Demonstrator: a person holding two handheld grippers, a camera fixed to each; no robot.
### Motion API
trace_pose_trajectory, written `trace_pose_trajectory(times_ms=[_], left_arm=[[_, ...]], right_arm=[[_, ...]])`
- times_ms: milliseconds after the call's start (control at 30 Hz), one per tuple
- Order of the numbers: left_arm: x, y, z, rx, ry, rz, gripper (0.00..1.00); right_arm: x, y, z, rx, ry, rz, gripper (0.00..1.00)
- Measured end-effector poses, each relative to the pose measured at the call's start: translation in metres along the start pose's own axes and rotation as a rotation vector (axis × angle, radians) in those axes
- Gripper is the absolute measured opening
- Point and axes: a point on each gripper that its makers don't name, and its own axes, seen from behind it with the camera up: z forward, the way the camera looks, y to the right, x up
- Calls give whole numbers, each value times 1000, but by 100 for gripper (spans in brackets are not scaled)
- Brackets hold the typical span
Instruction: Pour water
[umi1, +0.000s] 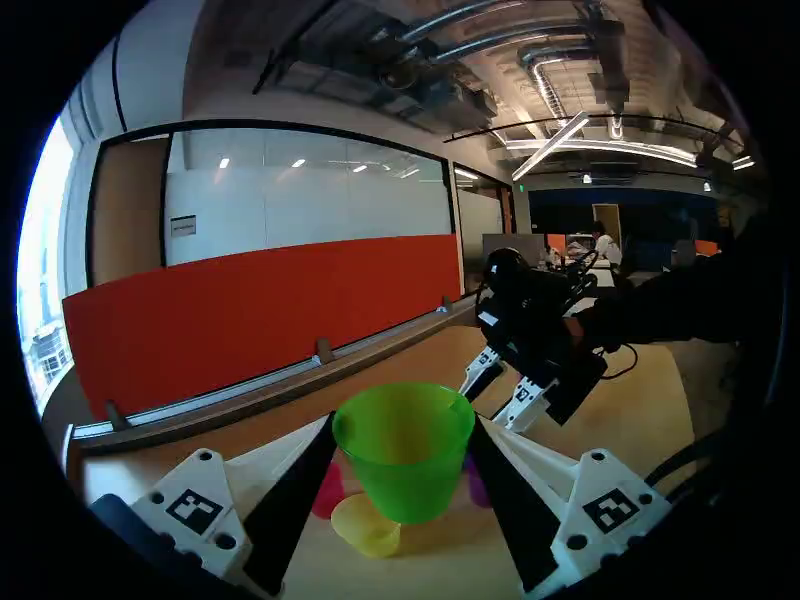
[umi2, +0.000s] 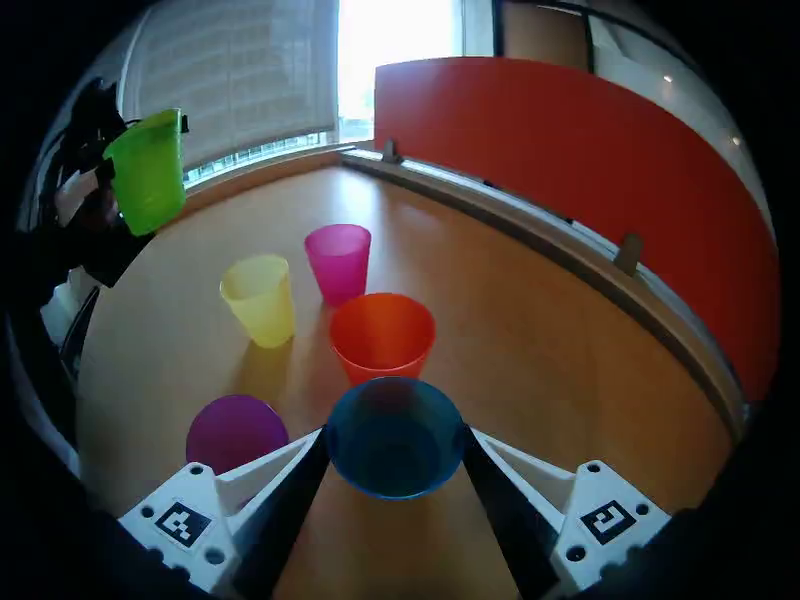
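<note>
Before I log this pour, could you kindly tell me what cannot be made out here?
Water level in the green cup: left gripper view sees it side-on; right gripper view, too small.
Most of the yellow cup: left gripper view, behind the green cup.
Contents of the blue cup: right gripper view, dark inside.

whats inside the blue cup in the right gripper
Looking down into the blue cup, held in the right gripper, only its blue floor shows, with no object inside. Whether it holds clear water cannot be told.

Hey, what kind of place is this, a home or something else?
Most likely an open-plan office: a wooden desk with a red divider panel, a glass-walled room behind it, and exposed ceiling pipes.
</note>
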Motion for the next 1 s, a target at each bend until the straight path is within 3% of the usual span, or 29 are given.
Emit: trace_pose_trajectory(times_ms=[400, 1000], left_arm=[[3, -3, -4, 14, 1, 4, 90], [9, -5, -6, 26, 5, 11, 90]], right_arm=[[29, 4, -20, -32, 94, 7, 94], [85, -3, -68, -71, 265, 1, 94]])
